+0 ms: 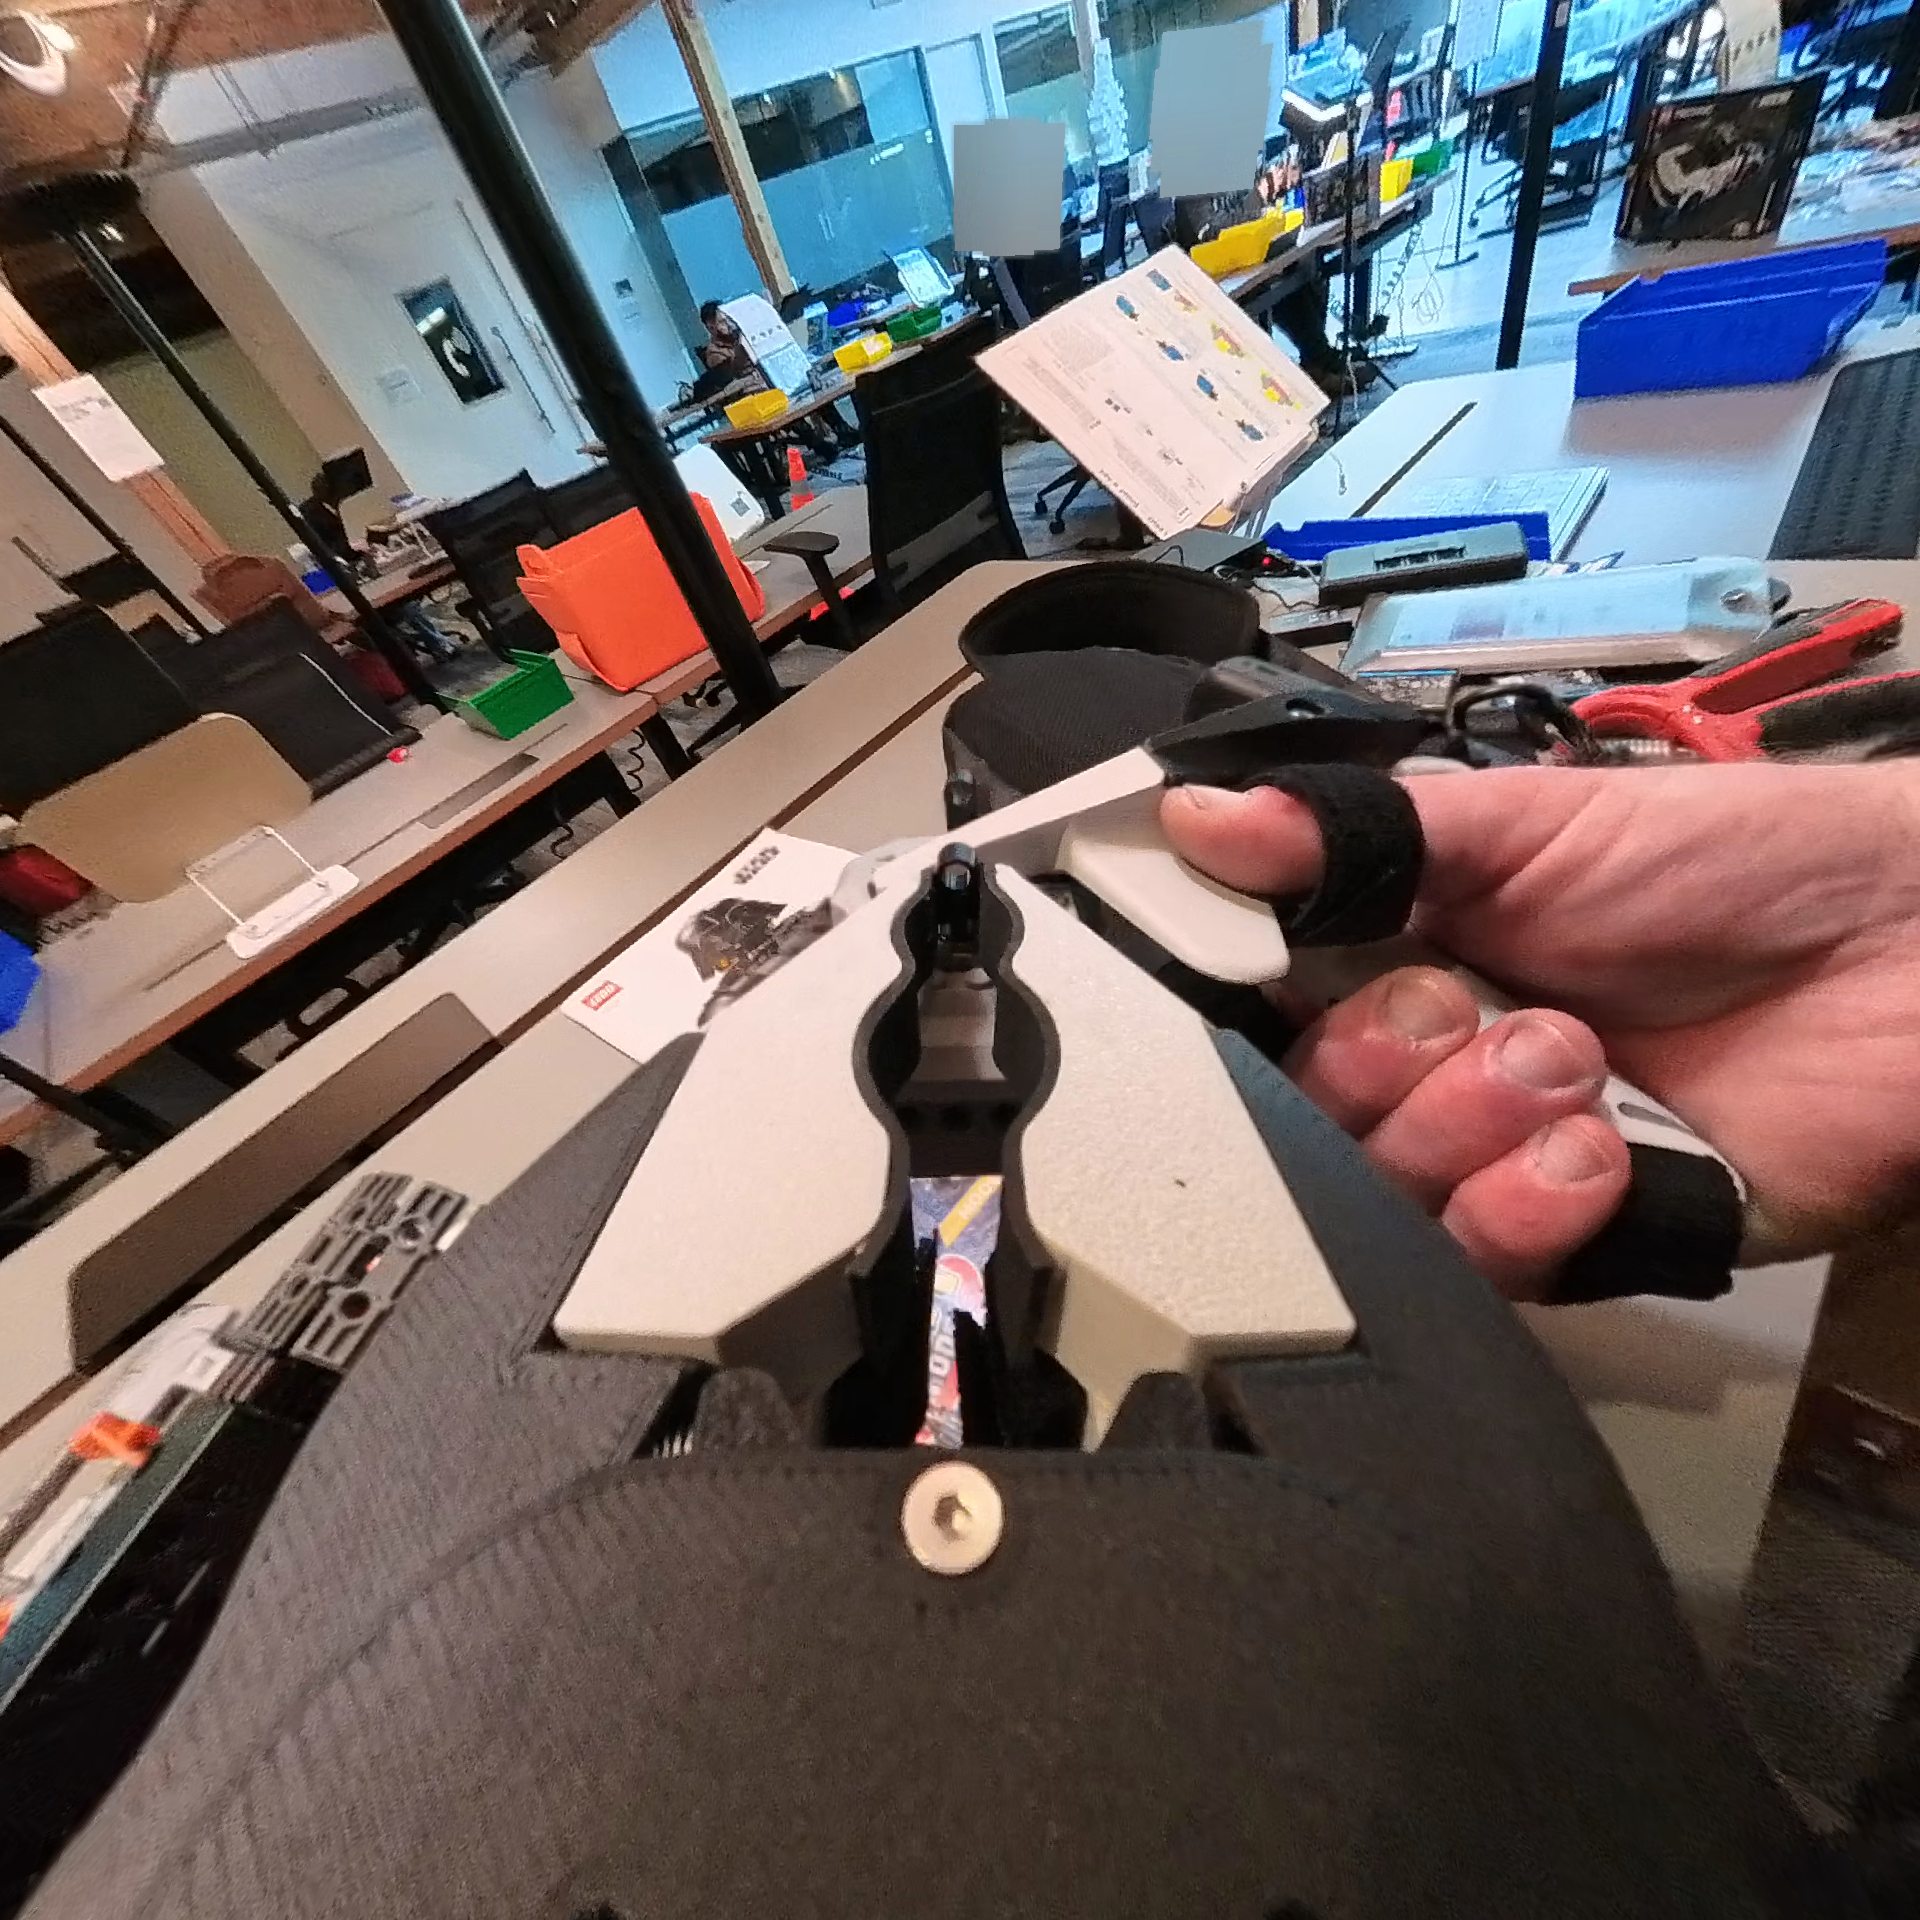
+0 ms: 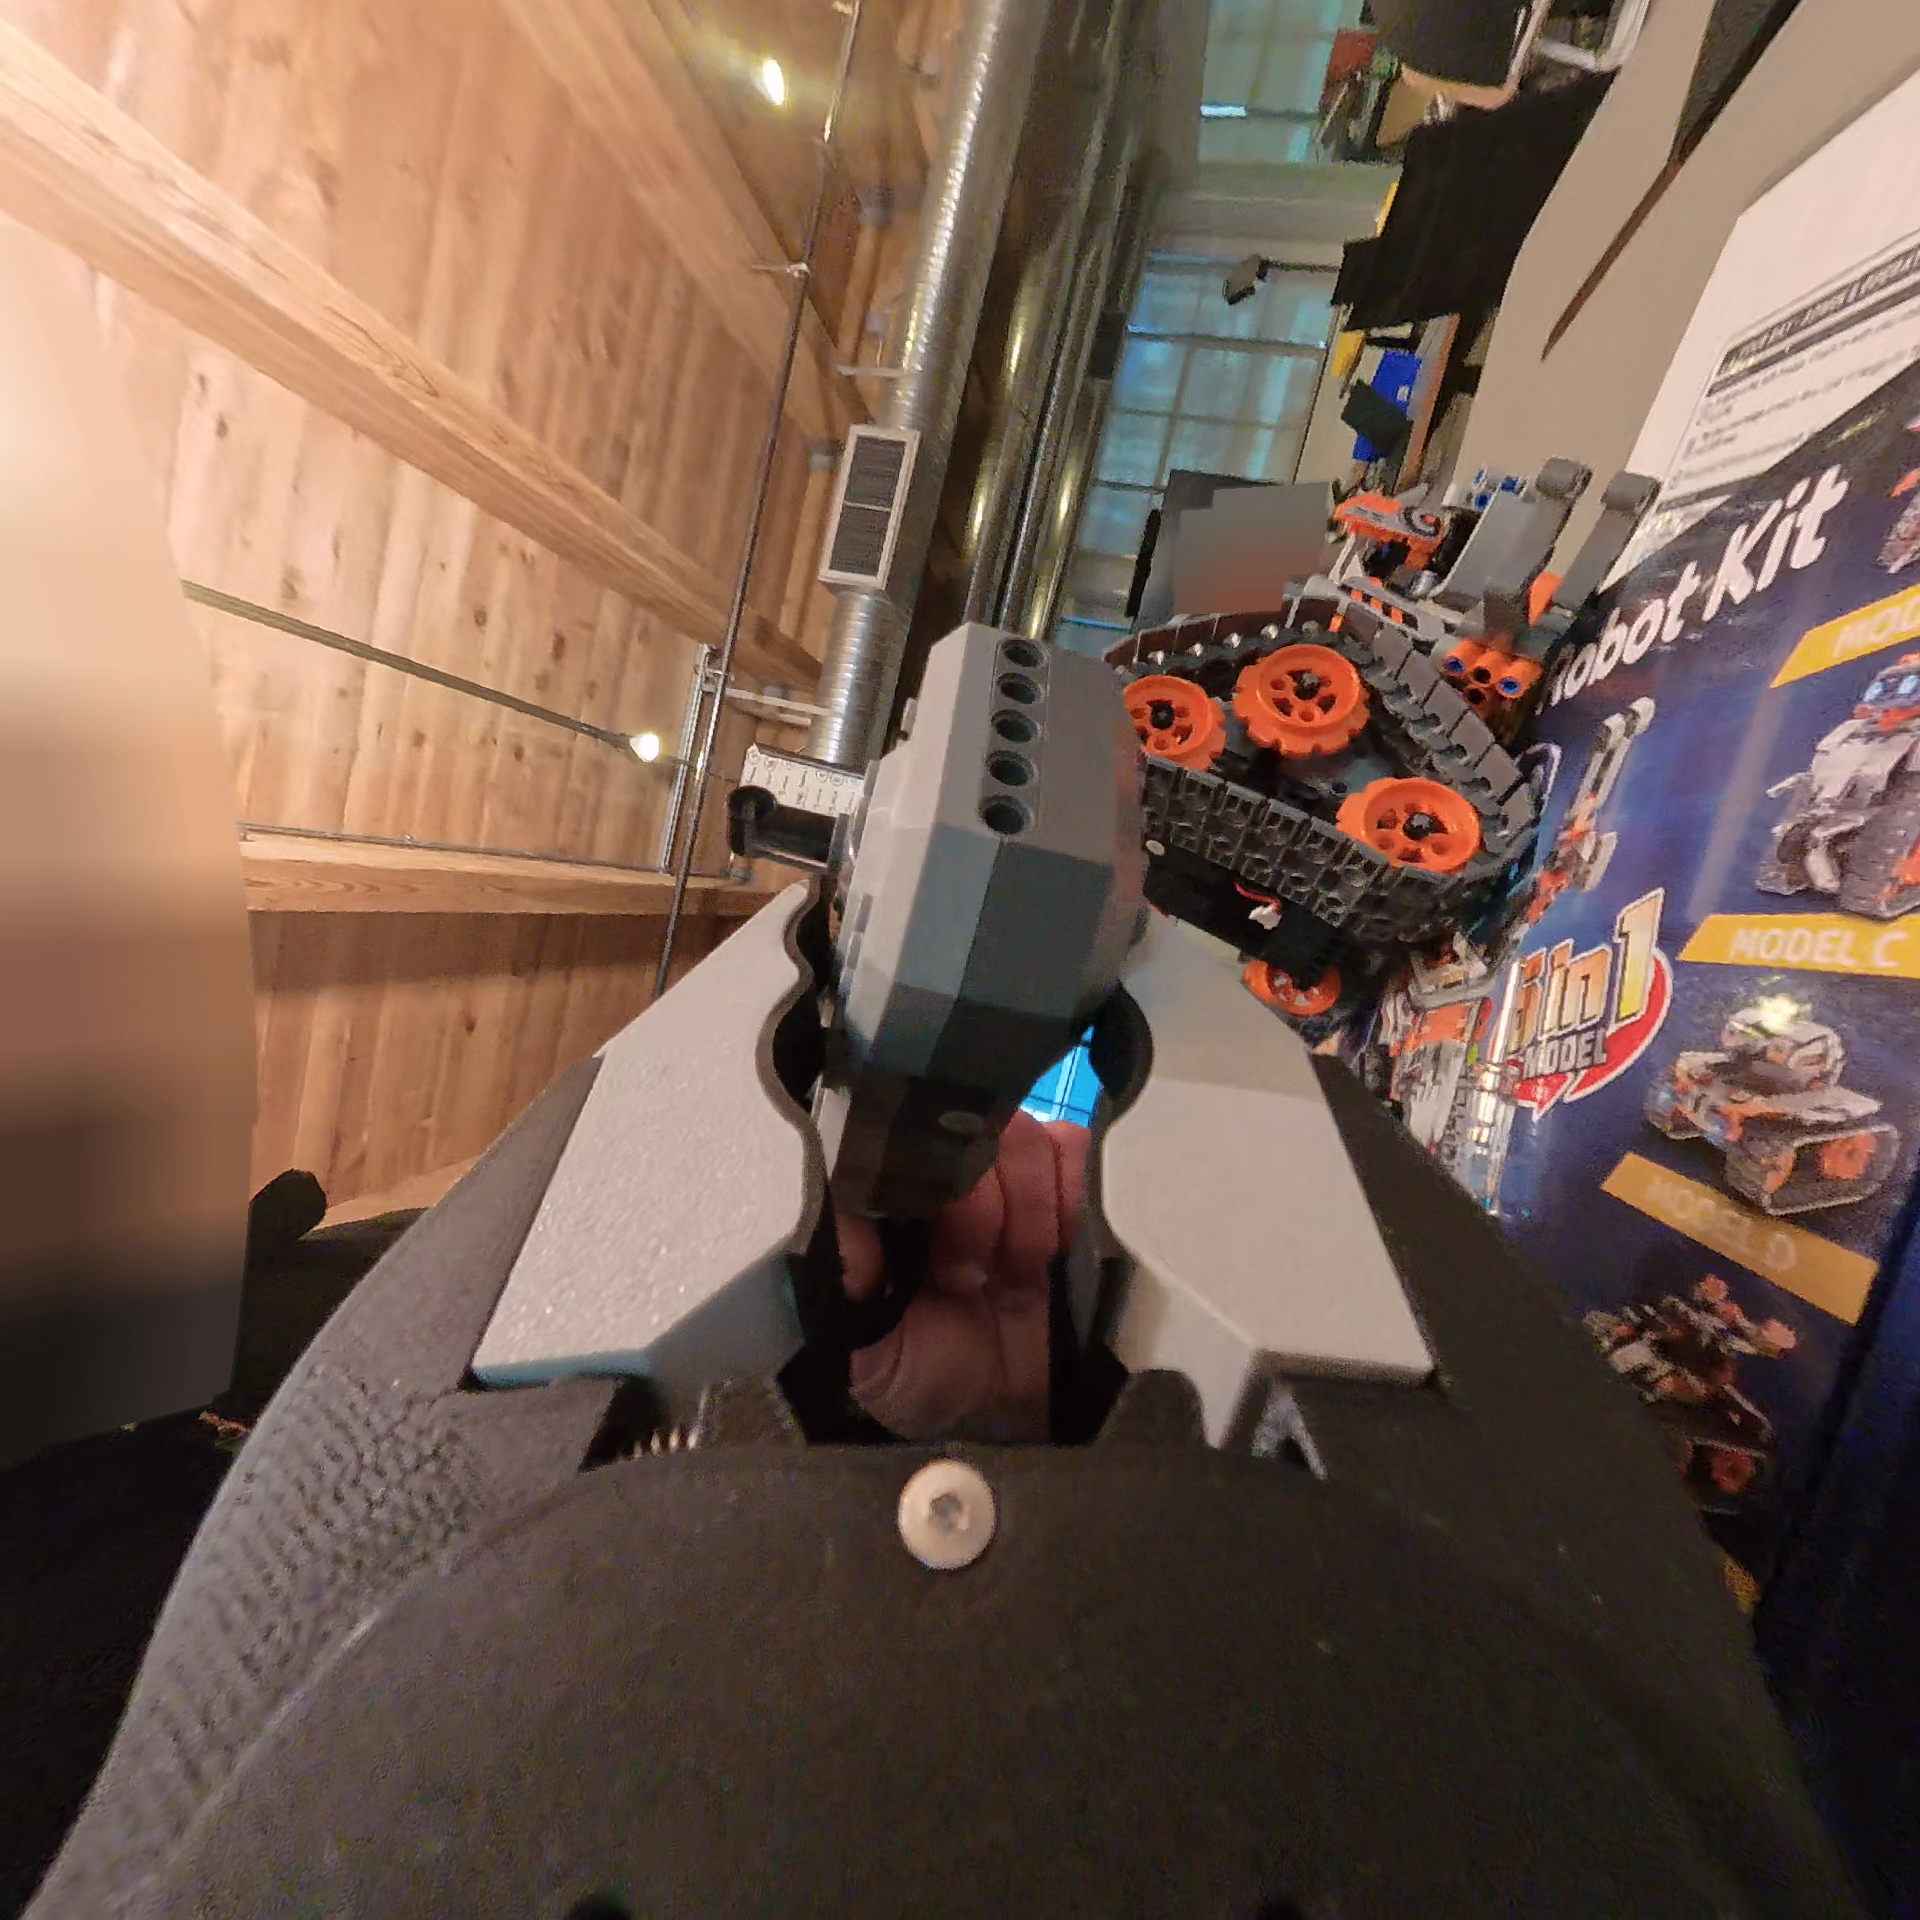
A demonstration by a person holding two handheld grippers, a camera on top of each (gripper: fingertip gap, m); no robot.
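The left claw (image 1: 956,883) is closed narrowly on a small black plastic pin (image 1: 954,871), held above the pale grey bench (image 1: 644,790). A bare hand (image 1: 1621,997) gripping the other tool is seen just right of it. The right claw (image 2: 971,935) is clamped on a grey angular building-block motor unit (image 2: 987,862), raised near an orange-wheeled tracked model vehicle (image 2: 1340,769) at the far right.

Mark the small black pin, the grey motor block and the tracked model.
small black pin (image 1: 956,883): left wrist view, its shaft.
grey motor block (image 2: 997,883): right wrist view, its angled face.
tracked model (image 2: 1340,790): right wrist view, its dark frame.
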